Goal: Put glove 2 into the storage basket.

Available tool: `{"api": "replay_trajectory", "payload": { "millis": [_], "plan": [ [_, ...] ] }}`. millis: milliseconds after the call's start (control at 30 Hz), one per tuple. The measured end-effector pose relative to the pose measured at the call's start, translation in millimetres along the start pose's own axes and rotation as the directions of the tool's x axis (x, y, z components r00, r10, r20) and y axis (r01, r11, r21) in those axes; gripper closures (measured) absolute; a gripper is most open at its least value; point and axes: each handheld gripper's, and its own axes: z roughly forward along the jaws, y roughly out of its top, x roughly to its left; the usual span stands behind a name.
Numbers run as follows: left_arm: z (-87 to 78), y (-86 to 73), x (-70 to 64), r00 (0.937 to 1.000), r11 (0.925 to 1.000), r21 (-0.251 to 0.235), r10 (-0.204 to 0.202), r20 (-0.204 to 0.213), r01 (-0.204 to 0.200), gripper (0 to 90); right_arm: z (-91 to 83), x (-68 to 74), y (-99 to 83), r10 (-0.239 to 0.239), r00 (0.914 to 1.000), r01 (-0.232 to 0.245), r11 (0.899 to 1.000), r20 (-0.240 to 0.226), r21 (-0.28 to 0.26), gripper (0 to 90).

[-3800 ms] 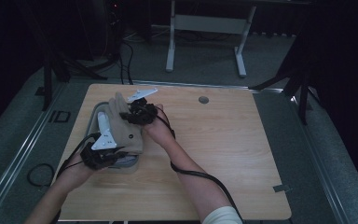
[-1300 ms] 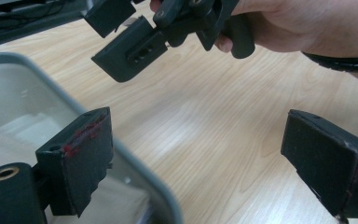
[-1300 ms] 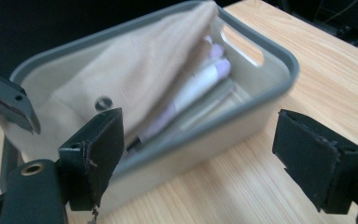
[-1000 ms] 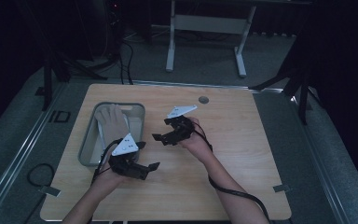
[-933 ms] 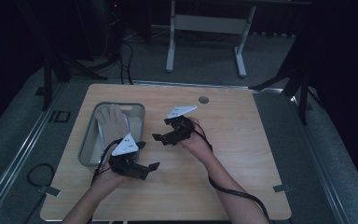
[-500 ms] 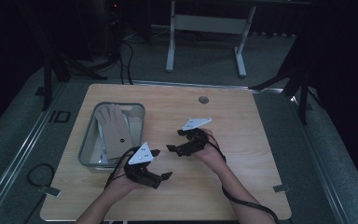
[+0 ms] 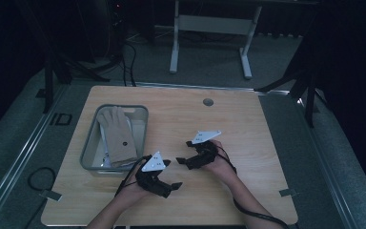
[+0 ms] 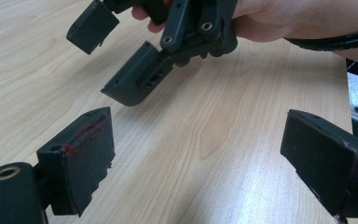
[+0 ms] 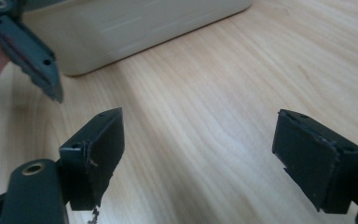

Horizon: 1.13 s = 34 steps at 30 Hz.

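Observation:
A beige glove (image 7: 118, 137) lies flat in the grey bin (image 7: 89, 151) at the table's left. My left gripper (image 7: 171, 175) is open and empty, low over the wood just right of the bin's near corner. In its own view the left gripper (image 8: 200, 163) has wide-apart jaws over bare wood. My right gripper (image 7: 185, 151) is open too, a little farther back, and points left toward the bin. In its own view the right gripper (image 9: 200, 154) holds nothing, and the bin's pale wall (image 9: 144, 28) lies beyond.
The wooden table (image 7: 248, 143) has a round cable hole (image 7: 208, 102) near its far edge. A white desk frame (image 7: 209, 28) stands on the floor behind. My right gripper (image 8: 135, 56) shows close ahead in the left gripper view. The left jaw tip (image 9: 32, 56) shows in the right gripper view.
Both grippers let go of the glove, which now lies in the bin. They have since moved away from the bin, rightward and toward the table's near side.

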Motion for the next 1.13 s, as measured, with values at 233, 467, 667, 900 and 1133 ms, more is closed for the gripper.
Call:
{"api": "replay_trajectory", "payload": {
  "millis": [233,467,667,900,1133],
  "plan": [
    [8.0,-5.2,-1.4,0.9999,1.0000,0.005,0.005,0.012,-0.005,9.7,-7.0,1.2,-13.0,-0.003,1.0000,0.003,1.000,-0.007,-0.002,16.3],
    [19.2,-10.2,-5.9,0.9984,0.9990,0.019,0.040,0.040,-0.041,9.5,-16.0,1.9,-30.2,-0.001,1.0000,0.001,1.000,0.004,-0.002,16.7],
    [23.7,-15.0,-5.6,0.9975,0.9982,0.033,0.047,0.053,-0.049,9.6,-18.7,-0.3,-42.8,0.000,0.9997,0.001,1.000,0.025,-0.007,16.7],
    [23.5,-17.1,-4.7,0.9973,0.9992,0.017,0.036,0.064,-0.037,9.5,-20.8,-4.0,-46.4,0.001,0.9994,-0.001,1.000,0.034,-0.012,16.7],
    [22.5,-18.0,-4.8,0.9971,0.9994,0.007,0.034,0.068,-0.035,9.6,-19.8,-3.6,-46.7,-0.008,0.9994,0.008,1.000,0.033,-0.008,16.6]
  ]
}}
